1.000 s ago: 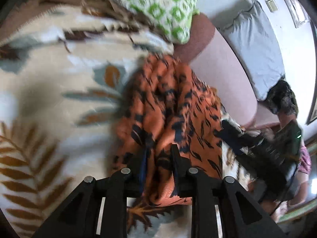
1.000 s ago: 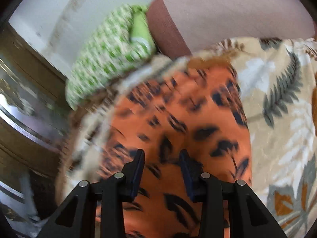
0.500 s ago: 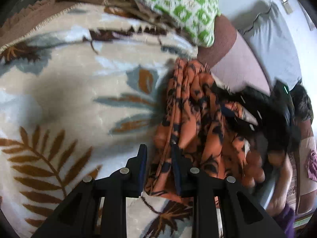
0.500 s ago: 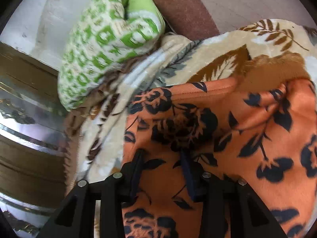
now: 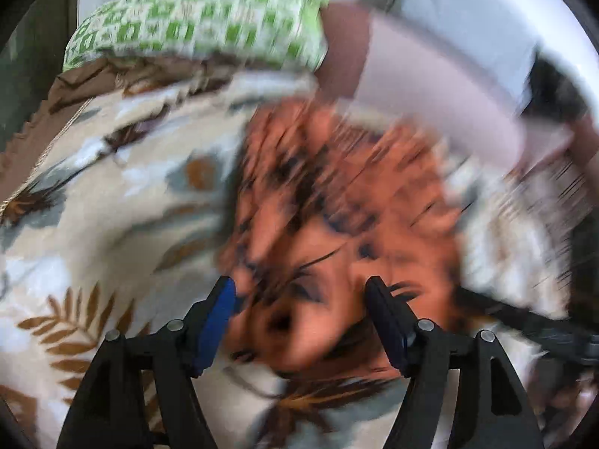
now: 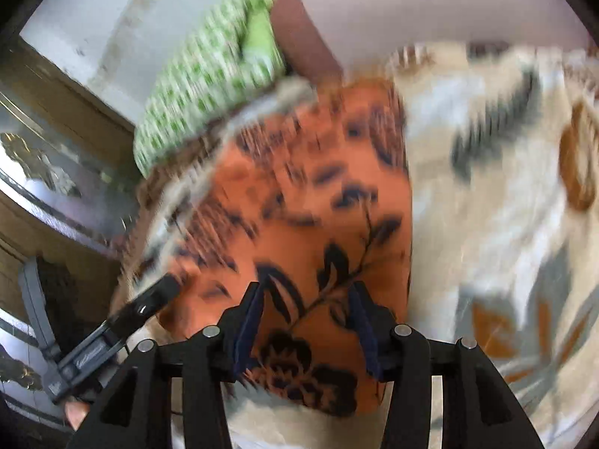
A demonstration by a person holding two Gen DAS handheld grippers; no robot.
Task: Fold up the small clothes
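My left hand-held gripper [image 5: 299, 299] has its jaws spread wide with nothing between the pads; the orange garment with the dark flower print [image 5: 337, 202] lies just beyond and below the tips, bunched into ridges on the leaf-patterned blanket [image 5: 112, 194]. My right hand-held gripper [image 6: 305, 316] is also parted, its fingers standing either side of a flat stretch of the same garment [image 6: 310, 209]. The cloth passes under them, and I cannot tell whether the pads touch it. I judge both are let go so the cloth can settle where it lies before the next fold. Both views are smeared by motion, so fine creases are lost.

From the right wrist, the garment's right-hand edge runs fairly straight against bare blanket [image 6: 486, 194], and that side gives me the most room to sweep a fold over. On its other side the green checked pillow [image 6: 209, 86] sits near the far corner, with wooden furniture [image 6: 56, 142] beyond the blanket's border, so space there is tight. My left hand-held gripper [image 6: 149, 303] shows low at that same edge. From the left wrist, open blanket spreads to the left, and the pillow [image 5: 209, 26] lies beyond the cloth.
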